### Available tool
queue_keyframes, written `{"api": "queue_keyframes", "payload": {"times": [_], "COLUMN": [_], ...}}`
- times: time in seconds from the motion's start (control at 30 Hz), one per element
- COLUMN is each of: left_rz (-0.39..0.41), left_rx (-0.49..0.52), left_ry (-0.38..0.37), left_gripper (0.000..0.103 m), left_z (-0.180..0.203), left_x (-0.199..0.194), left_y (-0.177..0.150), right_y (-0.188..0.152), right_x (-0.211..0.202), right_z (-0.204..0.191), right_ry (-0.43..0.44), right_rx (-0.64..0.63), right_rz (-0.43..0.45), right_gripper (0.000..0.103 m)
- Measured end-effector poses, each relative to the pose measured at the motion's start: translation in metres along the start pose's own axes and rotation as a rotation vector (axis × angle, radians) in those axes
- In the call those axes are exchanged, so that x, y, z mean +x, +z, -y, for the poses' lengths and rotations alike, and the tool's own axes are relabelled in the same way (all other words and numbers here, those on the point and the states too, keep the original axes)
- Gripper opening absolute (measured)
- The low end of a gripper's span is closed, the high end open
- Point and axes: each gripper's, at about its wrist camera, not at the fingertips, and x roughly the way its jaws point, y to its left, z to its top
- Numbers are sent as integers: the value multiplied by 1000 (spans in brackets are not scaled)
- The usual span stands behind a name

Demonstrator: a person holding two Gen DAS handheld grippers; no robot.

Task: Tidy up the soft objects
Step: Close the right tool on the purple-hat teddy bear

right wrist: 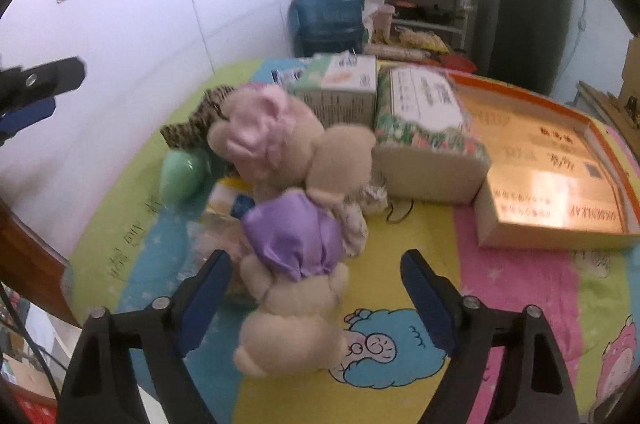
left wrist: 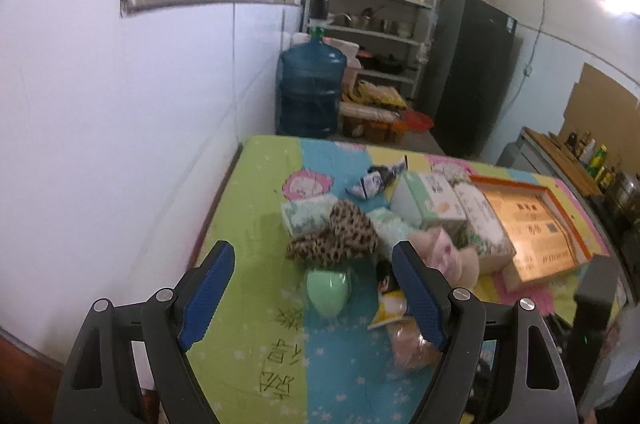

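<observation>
Right wrist view: the plush bear (right wrist: 296, 224) lies on the bench (right wrist: 520, 284), its long axis running away from the right tool (right wrist: 316, 304), legs already between the spread, empty jaws. The left tool (left wrist: 312, 296), also released, hangs farther back over the leopard cloth (left wrist: 336, 236), so right is nearer

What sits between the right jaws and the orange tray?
Only bare cartoon-print cloth separates the open right gripper from the orange tray, per the right wrist view.

plush bear (right wrist: 296, 224) lies left of the tray (right wrist: 600, 128); tissue packs (right wrist: 424, 120) behind it, on the table (right wrist: 520, 284).
</observation>
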Motion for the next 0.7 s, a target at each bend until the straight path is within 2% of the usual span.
{"api": "queue_keyframes", "payload": {"times": [0.13,0.17,0.23,0.5,0.7], "left_rz": [-24,-32,-50,-46,-70], "left_rx": [27,33,44,110,153], "left_ry": [-33,-38,-49,-119,-175], "left_gripper": [82,82,82,82,82], "left_z": [0,1,5,23,36], "left_x": [9,11,15,27,41], "left_y": [-15,-18,-24,-28,-37], "right_y": [-6,-7,-9,-10,-10], "right_x": [5,5,1,-28,-65], "right_z": [1,-1,-5,-5,9], "right_ry": [29,39,57,66,29], "right_rx": [8,-1,-16,12,49], "right_rz": [-11,-12,-13,19,72], "right_gripper": [63,53,44,40,40]}}
